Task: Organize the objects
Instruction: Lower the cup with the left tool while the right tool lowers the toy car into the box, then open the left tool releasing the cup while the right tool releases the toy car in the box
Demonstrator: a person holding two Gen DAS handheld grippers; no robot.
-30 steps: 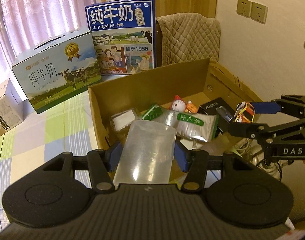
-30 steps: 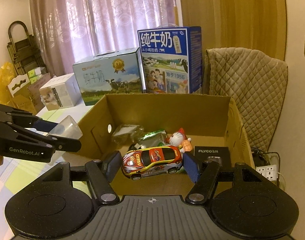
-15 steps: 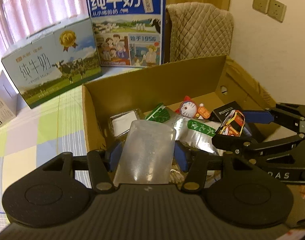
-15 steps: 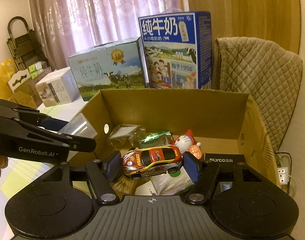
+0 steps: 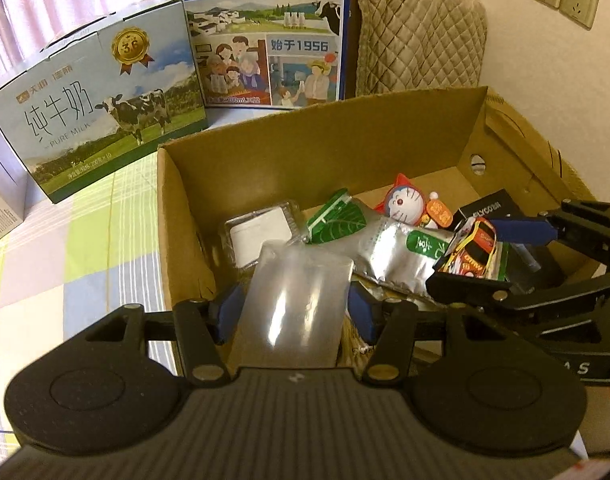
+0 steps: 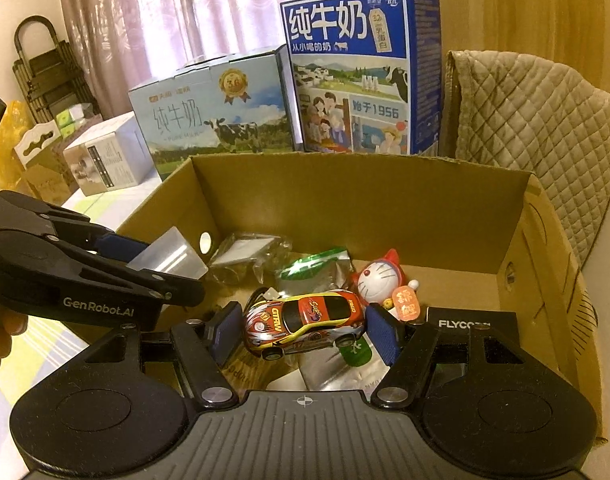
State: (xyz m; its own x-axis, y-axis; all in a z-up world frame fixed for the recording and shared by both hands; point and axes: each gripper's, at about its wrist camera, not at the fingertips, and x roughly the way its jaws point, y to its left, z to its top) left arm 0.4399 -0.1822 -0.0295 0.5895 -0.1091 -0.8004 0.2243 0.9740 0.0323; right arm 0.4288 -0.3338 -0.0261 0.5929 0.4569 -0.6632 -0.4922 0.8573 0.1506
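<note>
One clear cup (image 5: 295,300) is held between the blue pads of the left gripper (image 5: 295,312), above the near left part of one open carton (image 5: 325,148). One toy car (image 6: 303,322) is clamped by the right gripper (image 6: 305,330), over the carton's middle. Inside the carton are counted one cat figure (image 6: 379,280), one black box (image 6: 471,326), two foil packets (image 5: 389,256), one clear tray (image 5: 261,232). Behind the carton two milk cases (image 6: 221,114) are seen, and one smaller white box (image 6: 105,156) to their left
</note>
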